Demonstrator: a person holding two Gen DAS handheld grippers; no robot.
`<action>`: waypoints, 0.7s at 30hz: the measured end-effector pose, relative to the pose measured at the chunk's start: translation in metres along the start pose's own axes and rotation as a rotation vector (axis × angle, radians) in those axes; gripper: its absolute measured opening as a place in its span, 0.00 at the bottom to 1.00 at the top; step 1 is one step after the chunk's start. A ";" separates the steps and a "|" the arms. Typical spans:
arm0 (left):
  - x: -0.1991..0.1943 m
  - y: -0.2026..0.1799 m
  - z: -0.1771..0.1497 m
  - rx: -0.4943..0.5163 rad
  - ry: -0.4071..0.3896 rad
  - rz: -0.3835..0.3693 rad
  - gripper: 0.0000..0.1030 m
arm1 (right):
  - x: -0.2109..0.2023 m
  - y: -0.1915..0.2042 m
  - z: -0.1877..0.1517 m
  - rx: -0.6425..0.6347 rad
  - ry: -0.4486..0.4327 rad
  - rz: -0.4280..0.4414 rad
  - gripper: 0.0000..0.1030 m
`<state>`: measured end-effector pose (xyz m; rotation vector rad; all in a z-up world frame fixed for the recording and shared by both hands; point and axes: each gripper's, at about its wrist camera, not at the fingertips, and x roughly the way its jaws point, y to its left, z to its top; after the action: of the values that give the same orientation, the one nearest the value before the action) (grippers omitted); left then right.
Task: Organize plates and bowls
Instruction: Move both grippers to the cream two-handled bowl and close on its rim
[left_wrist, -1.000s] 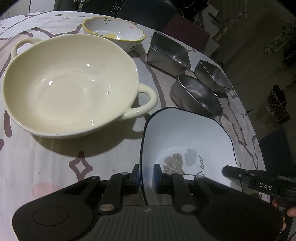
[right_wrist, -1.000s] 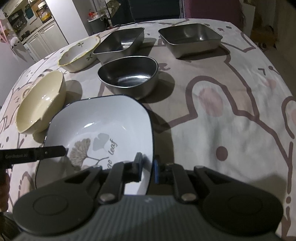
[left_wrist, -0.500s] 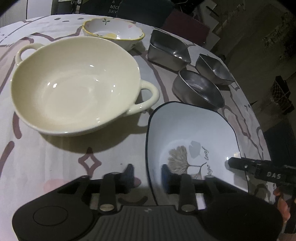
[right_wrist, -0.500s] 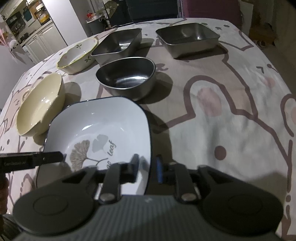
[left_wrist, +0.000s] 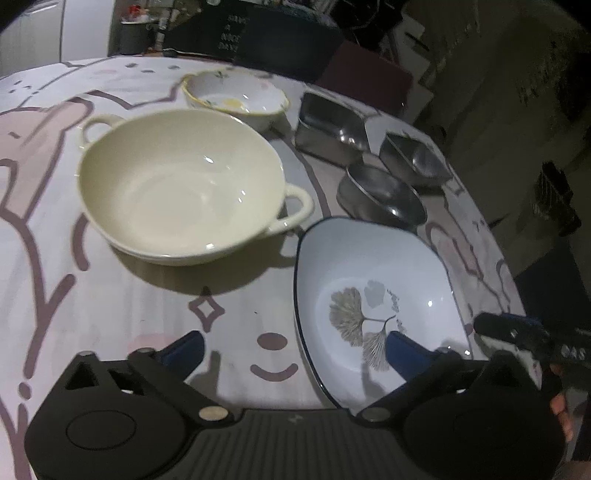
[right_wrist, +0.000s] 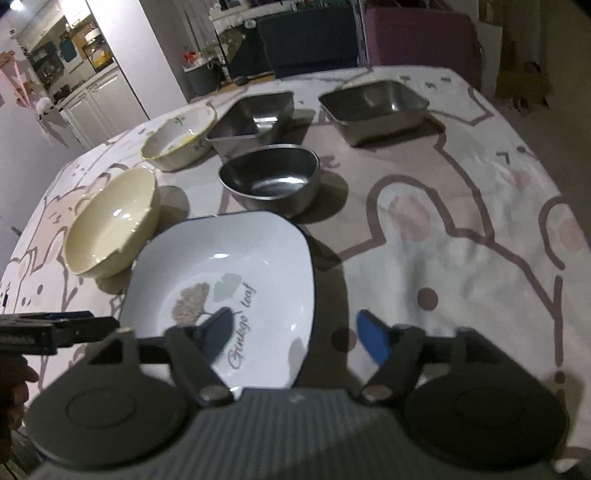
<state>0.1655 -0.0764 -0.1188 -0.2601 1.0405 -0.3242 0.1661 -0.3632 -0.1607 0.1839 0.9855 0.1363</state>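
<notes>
Two hand-held grippers flank a square white plate (right_wrist: 221, 273) on a table w/ a pink-and-white cartoon cloth (right_wrist: 461, 240). Left gripper (left_wrist: 295, 349) has its jaws spread wide, one blue pad over the cloth, the other over the plate's inside; the near-left rim sits between them, w/ nothing clamped. Right gripper (right_wrist: 295, 332) is likewise wide apart, left pad above the plate's "Ginkgo leaf" print, right pad over the cloth, straddling the near-right rim but not pinching it.

The plate, dark-rimmed w/ a ginkgo motif, rests flat on the cloth at the table's near edge. Just beyond it stands a round steel bowl (right_wrist: 269, 177), close to the plate's far rim; contact can't be told. To the plate's left sits a cream two-handled bowl (left_wrist: 181, 184), one handle near the plate's far-left corner. Further back are a yellow-rimmed floral bowl (left_wrist: 236, 98) and two rectangular steel trays: one (right_wrist: 255, 120) next to the floral bowl, the other (right_wrist: 373, 107) apart to the right. All dishes sit upright & separate; none stacked.
</notes>
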 end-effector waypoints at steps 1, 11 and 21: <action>-0.004 0.000 0.001 0.000 -0.005 0.004 1.00 | -0.004 0.003 -0.001 -0.007 -0.010 0.003 0.92; -0.072 0.007 0.039 0.075 -0.156 0.079 1.00 | -0.047 0.042 0.019 -0.072 -0.176 0.072 1.00; -0.114 0.055 0.084 -0.032 -0.275 0.197 1.00 | -0.037 0.111 0.088 -0.224 -0.269 0.142 1.00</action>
<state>0.1937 0.0226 -0.0071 -0.2217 0.7921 -0.0899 0.2160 -0.2707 -0.0590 0.0640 0.6834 0.3411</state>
